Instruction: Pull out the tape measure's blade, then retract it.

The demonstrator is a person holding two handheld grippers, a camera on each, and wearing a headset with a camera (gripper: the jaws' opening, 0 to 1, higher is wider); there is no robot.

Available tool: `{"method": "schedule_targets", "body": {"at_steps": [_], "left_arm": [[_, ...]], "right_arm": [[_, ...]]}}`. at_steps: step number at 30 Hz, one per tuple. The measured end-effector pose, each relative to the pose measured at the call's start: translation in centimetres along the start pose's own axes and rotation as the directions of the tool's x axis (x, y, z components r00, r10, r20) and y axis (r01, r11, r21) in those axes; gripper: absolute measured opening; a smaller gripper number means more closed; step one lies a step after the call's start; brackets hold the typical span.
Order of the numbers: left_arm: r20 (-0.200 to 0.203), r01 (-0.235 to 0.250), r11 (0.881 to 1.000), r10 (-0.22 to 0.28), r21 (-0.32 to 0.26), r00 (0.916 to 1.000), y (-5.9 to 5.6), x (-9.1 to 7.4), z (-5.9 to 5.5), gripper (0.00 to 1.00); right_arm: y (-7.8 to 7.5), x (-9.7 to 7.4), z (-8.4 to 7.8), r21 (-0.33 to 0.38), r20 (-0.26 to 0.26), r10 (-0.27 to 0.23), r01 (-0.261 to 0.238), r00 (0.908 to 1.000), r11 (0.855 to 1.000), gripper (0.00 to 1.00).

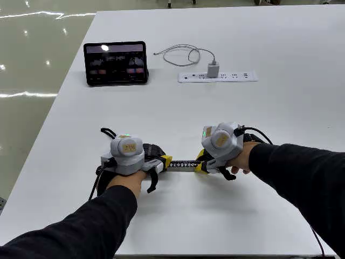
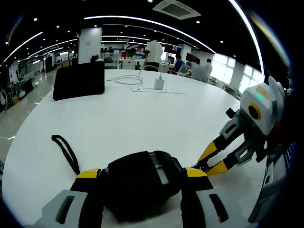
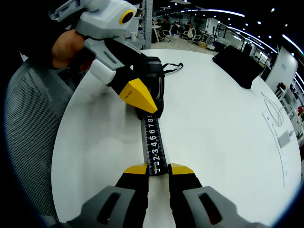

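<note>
- Left gripper [image 2: 141, 173]: jaws clamped on the case of the black tape measure [image 2: 140, 187], which rests on the white table [image 1: 269, 108].
- Right gripper [image 3: 158, 169]: jaws narrow, pinching the tip of the blade [image 3: 152, 140]. A short length spans between the grippers.
- Far side: tablet [image 1: 116, 63], power strip [image 1: 218, 76].

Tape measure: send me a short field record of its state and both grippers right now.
tape measure: black case, lying on the white table
left gripper: shut on the tape measure
blade: partly out, flat on the table, numbers up
right gripper: shut on the blade's tip
strap: loose on the table beside the case
far side: tablet, power strip with charger
</note>
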State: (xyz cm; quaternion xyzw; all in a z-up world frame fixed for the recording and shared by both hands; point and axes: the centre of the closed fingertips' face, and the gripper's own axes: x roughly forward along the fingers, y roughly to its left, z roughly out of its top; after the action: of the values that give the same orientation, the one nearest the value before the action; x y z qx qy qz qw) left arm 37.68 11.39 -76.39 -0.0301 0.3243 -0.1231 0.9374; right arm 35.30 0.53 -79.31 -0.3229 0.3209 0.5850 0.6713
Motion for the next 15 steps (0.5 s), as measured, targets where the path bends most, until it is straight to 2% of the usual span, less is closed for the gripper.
{"method": "schedule_targets", "body": {"at_steps": [6,15], "left_arm": [[-0.003,-0.004,1.0,0.004,-0.013,1.0,0.09,0.14,0.11,0.62],[-0.012,0.005,1.0,-0.005,-0.03,0.9999,0.22,0.16,0.15,0.62]], "right_arm": [[-0.21,0.27,0.35,-0.018,-0.007,0.004,-0.004,1.0,1.0,0.12],[-0.25,0.65,0.87,0.016,0.004,0.003,-0.003,1.0,1.0,0.12]]}}
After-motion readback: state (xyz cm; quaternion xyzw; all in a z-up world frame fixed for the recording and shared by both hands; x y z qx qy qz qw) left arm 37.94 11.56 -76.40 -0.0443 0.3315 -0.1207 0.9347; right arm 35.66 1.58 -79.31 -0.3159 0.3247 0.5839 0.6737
